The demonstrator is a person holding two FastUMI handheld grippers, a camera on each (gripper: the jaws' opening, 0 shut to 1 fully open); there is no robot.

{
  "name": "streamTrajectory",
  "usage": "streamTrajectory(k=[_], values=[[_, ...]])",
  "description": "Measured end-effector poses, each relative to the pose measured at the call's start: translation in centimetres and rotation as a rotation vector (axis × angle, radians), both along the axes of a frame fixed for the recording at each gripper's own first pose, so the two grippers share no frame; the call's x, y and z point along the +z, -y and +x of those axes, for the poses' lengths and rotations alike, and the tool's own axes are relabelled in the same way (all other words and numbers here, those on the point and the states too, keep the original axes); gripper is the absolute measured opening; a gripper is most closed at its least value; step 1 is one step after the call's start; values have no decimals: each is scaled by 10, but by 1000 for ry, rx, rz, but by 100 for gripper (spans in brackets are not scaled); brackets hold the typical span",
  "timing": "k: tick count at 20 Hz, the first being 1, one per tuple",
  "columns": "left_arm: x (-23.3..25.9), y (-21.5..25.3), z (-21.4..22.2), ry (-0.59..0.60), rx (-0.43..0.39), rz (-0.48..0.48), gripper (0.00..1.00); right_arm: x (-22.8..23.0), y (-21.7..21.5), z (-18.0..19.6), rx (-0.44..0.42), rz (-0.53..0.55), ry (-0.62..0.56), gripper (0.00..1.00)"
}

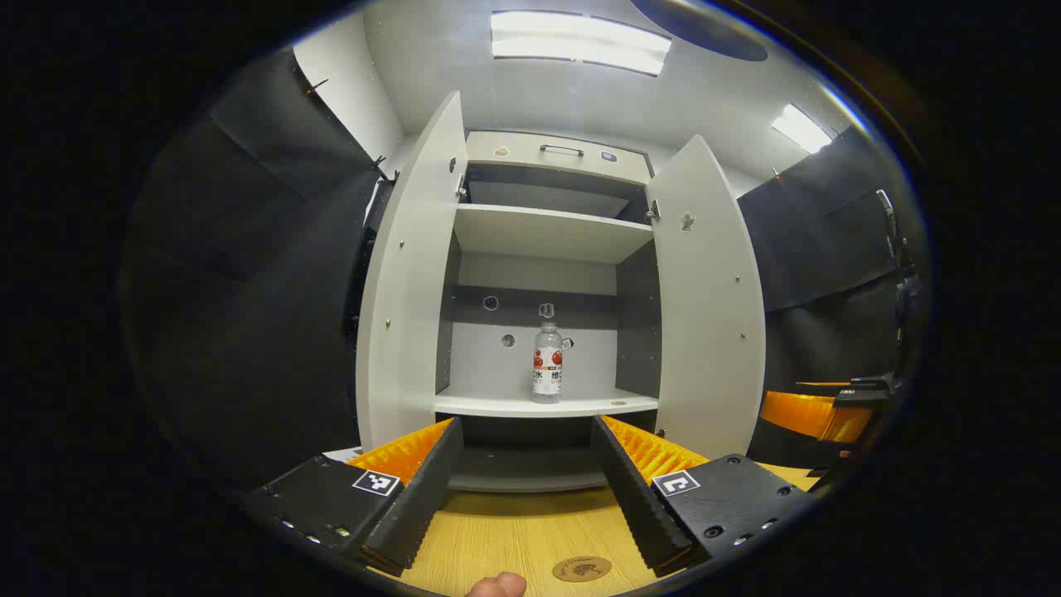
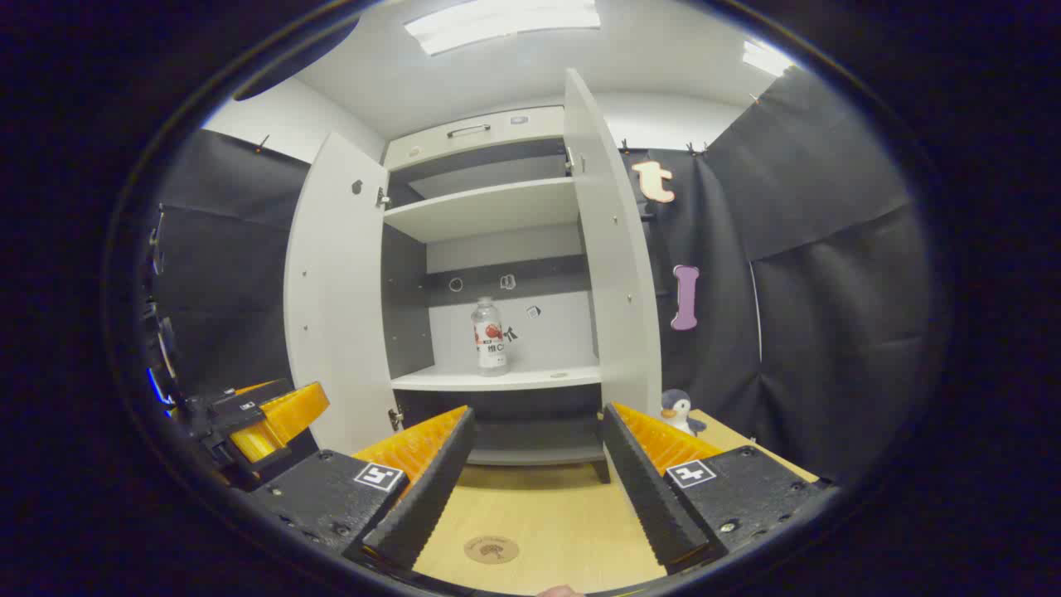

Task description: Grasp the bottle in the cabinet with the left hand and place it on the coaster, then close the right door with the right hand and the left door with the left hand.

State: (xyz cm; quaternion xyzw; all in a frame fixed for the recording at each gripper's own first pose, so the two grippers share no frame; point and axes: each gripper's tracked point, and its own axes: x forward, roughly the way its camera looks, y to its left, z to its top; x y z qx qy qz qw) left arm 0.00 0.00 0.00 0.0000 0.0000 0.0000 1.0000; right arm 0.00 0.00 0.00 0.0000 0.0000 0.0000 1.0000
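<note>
Wooden table with round coaster, white cabinet shelf bearing 1 upright bottle

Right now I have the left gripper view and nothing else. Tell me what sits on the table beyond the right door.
Observer: A small toy penguin stands on the table, just outside the open right door and in front of the black cloth.
Operator: Give me the right gripper's state.
Observer: The right gripper is open, with nothing between its fingers, and it points at the cabinet below the shelf that holds the bottle.
Operator: Say where my left gripper sits from that side.
Observer: The left gripper is low, to the outside of the open left door and below shelf height.
</note>
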Motion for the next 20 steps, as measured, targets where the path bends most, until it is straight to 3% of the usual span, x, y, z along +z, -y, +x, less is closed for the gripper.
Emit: streamTrajectory(k=[1,9,10,12,20], values=[[0,2,2,-1,-5,0,95,1,1,0,2,-2,3,100],[-7,0,7,-19,-3,-1,95,-4,0,8,25,-8,-12,97],[-7,-2,7,-17,2,1,99,-3,-1,9,28,-9,-15,97],[-7,-6,8,-15,11,6,95,-5,-2,12,30,-9,-20,100],[-13,-14,15,-27,23,8,95,-2,-5,13,34,-20,-14,97]])
